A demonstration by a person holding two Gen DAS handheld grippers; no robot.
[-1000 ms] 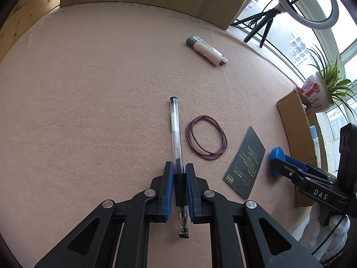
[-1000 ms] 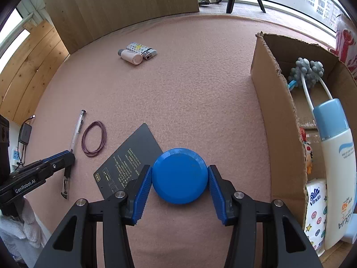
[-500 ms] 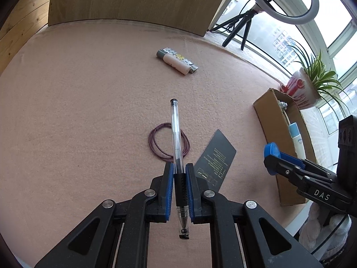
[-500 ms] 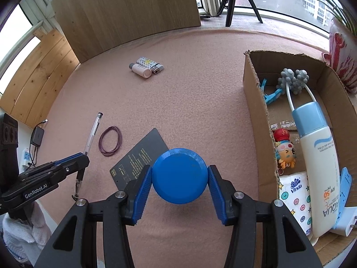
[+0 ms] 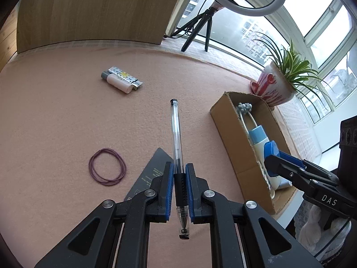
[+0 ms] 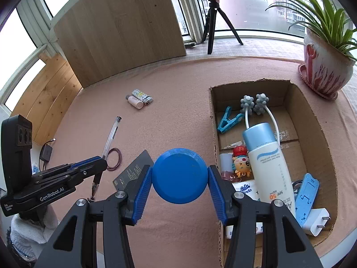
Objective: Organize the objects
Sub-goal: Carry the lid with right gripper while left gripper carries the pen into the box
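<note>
Your left tongs are clenched on the clear pen, gripping it at the black rubber sleeve with the long barrel running out ahead and the tip hanging back toward you. The pen is off the pink tabletop, carried above the black card. Your right tongs are grasping the blue round lid across its width, both pads pressed on its rim, and it too is in the air, just beside the near left wall of the cardboard box.

Judgement: you are in the carry step, both items lifted and bound for the box, which already holds a sunscreen bottle, a massage roller, a blue clip and other small things.

The next move calls for bringing each load over the box wall and clear of the bottle before you let go. The pen is long; lay it along the length of the box, or it may bridge the rim.

Still out on the tabletop: the purple rubber band, the black card, and the small bottle with a lighter touching side by side.
</note>
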